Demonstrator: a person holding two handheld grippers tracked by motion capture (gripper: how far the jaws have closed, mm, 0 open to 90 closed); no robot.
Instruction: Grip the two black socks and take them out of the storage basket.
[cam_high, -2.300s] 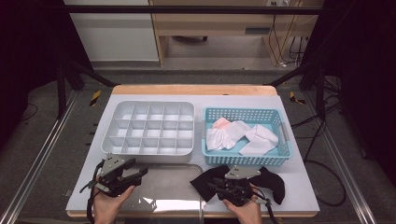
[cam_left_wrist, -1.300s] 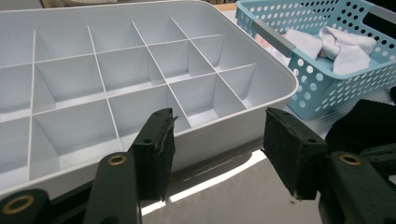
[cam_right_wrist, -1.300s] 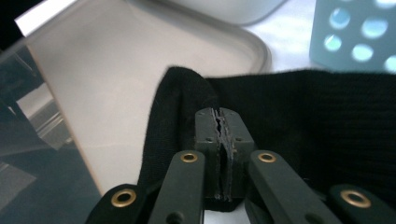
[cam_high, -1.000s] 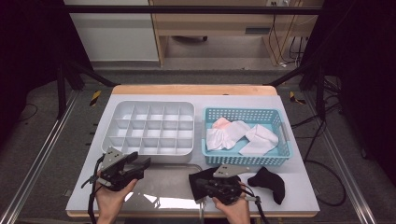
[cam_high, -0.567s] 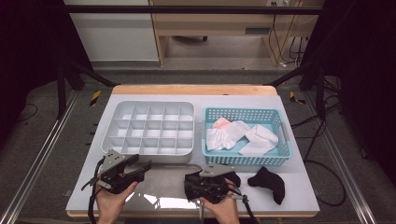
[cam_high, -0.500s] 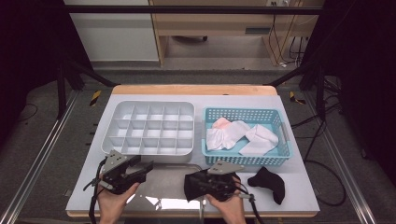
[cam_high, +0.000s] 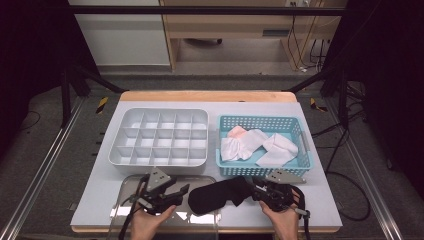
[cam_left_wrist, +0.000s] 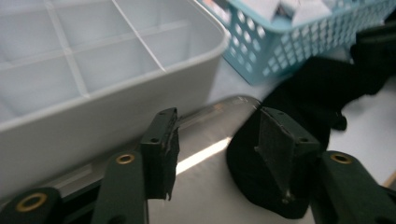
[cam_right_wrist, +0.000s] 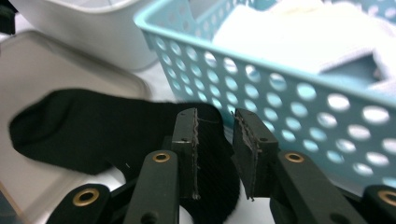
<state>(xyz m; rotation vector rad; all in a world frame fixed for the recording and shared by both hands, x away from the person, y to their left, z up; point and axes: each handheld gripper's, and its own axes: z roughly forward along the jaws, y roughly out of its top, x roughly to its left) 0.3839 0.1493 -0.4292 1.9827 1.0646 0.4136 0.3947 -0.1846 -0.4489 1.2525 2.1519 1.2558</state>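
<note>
A black sock (cam_high: 217, 196) lies stretched out near the table's front edge, its toe end on a clear plastic lid (cam_high: 200, 180). My left gripper (cam_high: 181, 194) stands open just left of the toe. In the left gripper view its jaws (cam_left_wrist: 217, 140) are wide apart over the lid (cam_left_wrist: 205, 154), and the sock (cam_left_wrist: 308, 93) lies behind the right jaw. My right gripper (cam_high: 252, 192) is at the sock's other end. In the right gripper view its jaws (cam_right_wrist: 215, 149) stand narrowly apart above the ribbed cuff of the sock (cam_right_wrist: 93, 130), not closed on it.
A white compartment tray (cam_high: 159, 162) stands behind the left gripper. Beside it, a light blue basket (cam_high: 260, 171) holds white and pink cloths (cam_high: 255, 142), its wall close in front of the right gripper. The table's front edge runs just under both hands.
The right gripper has moved to the right, and the sock now lies drawn out flat between the two grippers. The left gripper has barely moved.
</note>
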